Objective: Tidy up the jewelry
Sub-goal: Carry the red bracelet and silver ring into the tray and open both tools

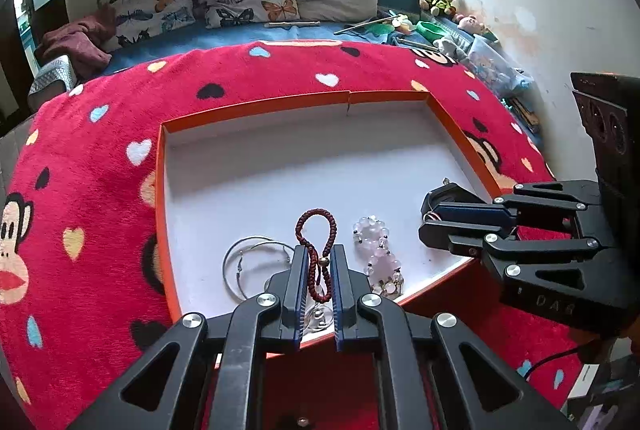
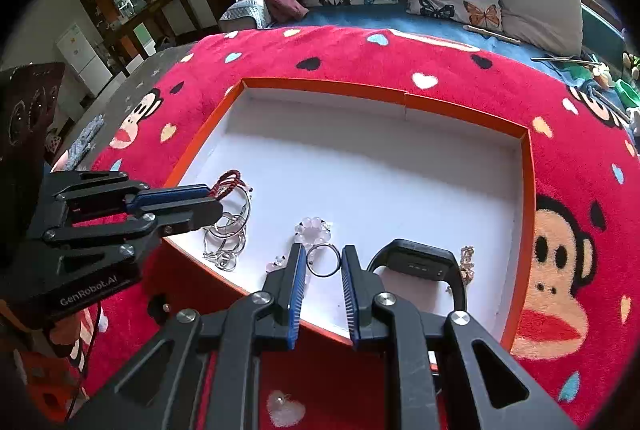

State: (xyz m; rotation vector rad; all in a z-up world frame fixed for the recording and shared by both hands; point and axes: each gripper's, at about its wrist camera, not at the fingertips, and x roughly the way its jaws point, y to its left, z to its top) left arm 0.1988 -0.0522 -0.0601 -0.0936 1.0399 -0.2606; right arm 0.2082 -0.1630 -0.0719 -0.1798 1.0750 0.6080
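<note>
Left tongs (image 1: 319, 262) pinch the braided bracelet (image 1: 316, 230), lower centre; I lift slowly, clear of the hoops (image 1: 244, 262). Right tongs (image 2: 323, 262) spread around the ring (image 2: 323, 261).

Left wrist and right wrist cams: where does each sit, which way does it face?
Left wrist: on the left gripper, looking along its fingers at the dark red bracelet in the orange tray; right gripper enters from the right.
Right wrist: on the right gripper, facing a thin ring; left gripper at left.
Shared: tray, pink bead bracelet, bed.
</note>
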